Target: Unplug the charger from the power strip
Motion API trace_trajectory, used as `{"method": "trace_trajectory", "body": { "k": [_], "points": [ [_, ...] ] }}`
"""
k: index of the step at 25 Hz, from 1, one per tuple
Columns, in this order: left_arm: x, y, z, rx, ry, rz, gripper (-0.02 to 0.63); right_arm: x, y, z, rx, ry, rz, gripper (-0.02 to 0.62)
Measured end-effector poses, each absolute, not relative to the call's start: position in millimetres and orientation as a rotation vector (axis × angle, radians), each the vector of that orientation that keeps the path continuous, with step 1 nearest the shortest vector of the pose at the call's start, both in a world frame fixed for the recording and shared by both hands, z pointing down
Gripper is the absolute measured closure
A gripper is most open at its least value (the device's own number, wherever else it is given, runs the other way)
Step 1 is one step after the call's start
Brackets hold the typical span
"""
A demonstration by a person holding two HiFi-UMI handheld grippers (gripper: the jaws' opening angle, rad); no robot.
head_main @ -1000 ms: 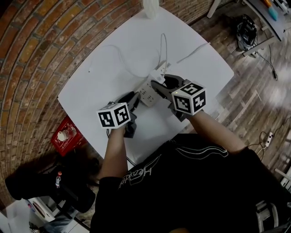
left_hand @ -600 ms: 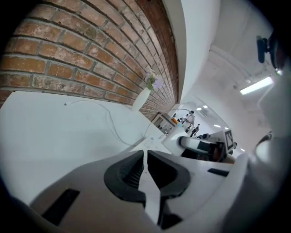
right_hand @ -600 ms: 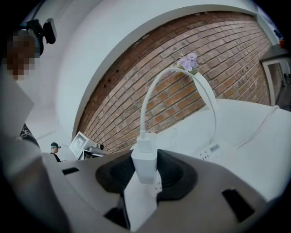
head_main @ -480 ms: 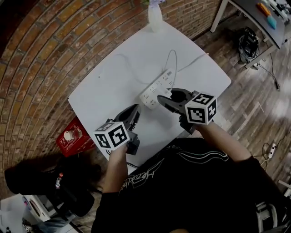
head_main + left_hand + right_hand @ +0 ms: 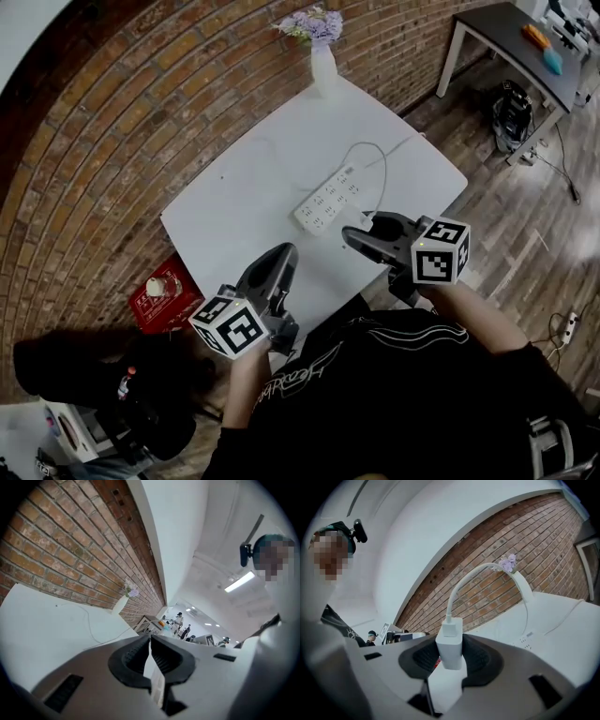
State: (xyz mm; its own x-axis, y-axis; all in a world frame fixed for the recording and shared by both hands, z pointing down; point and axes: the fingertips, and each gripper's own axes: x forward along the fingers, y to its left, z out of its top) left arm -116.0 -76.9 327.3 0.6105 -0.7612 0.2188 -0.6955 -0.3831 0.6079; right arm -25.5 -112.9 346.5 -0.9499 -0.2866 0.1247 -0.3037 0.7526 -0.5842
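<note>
Since the earlier frames, both grippers are drawing up and back from the table [image 5: 234,187] toward the person. The right gripper [image 5: 450,660] is clamping the white charger [image 5: 450,641] between its pads, with the cable [image 5: 464,581] arching away. The charger is hanging well apart from the power strip [image 5: 330,199], which is lying on the table, so the unplugging is judged done and only setting down may be remaining. The left gripper [image 5: 150,641] has just been closing its jaws, which are now together and empty. The jaws are hiding the charger's prongs, and the head view is barely showing the charger.
</note>
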Motion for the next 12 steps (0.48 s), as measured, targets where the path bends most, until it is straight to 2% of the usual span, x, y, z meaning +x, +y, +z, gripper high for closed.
{"method": "trace_trajectory", "body": {
  "k": [5,12],
  "points": [
    [-95,-54,313,2.251,-1.19,-0.04,0.592,-15,-89,330,0.449,-2.942,0.946,0.476],
    [-97,-43,299,2.245,-1.238,-0.085,0.594,-5,-82,313,0.456,-2.99,0.915,0.476]
  ]
}}
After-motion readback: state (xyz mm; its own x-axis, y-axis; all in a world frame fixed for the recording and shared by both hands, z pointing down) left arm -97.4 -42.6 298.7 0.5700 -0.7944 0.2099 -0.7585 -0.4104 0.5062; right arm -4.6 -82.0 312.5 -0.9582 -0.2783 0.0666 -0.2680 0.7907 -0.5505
